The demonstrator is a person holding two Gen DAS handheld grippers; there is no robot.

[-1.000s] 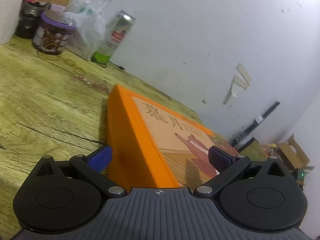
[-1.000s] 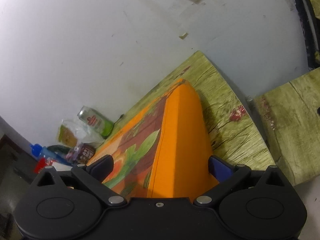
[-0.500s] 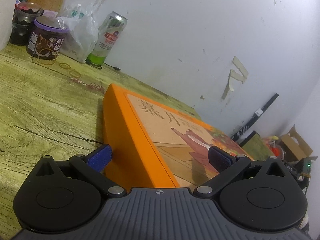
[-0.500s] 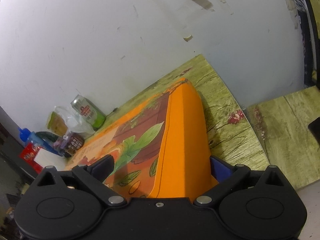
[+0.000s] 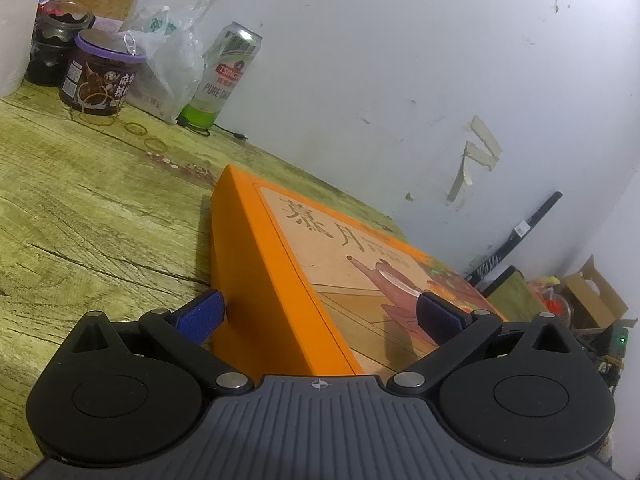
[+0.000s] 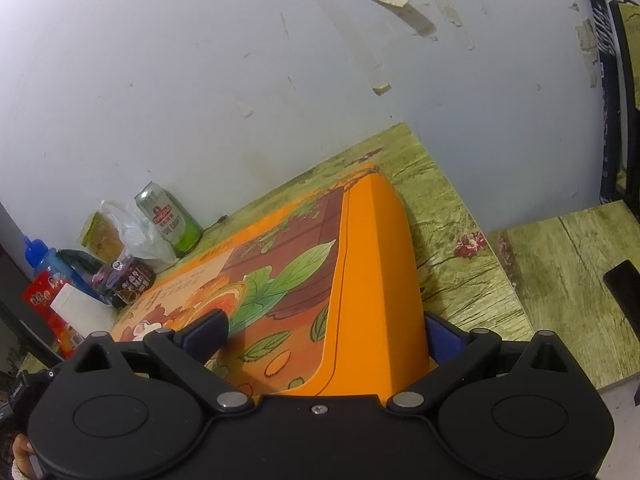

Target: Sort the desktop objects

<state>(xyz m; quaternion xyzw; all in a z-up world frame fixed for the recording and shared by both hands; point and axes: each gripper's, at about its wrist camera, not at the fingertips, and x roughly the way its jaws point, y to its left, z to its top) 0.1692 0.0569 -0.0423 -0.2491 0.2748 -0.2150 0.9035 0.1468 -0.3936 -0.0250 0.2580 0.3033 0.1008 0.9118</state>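
Left wrist view: left tongs [image 5: 318,316] pinched one end of a flat, smooth orange gift box [image 5: 276,280] lying on the wood-grain desk [image 5: 80,216]. Right tongs [image 6: 326,334] gripped its opposite end; a Tsingtao beer can [image 5: 224,76] stood by the wall.

The left gripper [image 5: 320,314] has a grey ribbed housing with a small crosshair mark at its 12 o'clock edge, flanked by two round black discs, black link arms on silver pivot pins, and blue ribbed finger pads [image 5: 202,314]. The right gripper [image 6: 324,334] has the same black discs, links and silver pins, but a smooth black housing with one silver screw at 12 o'clock.
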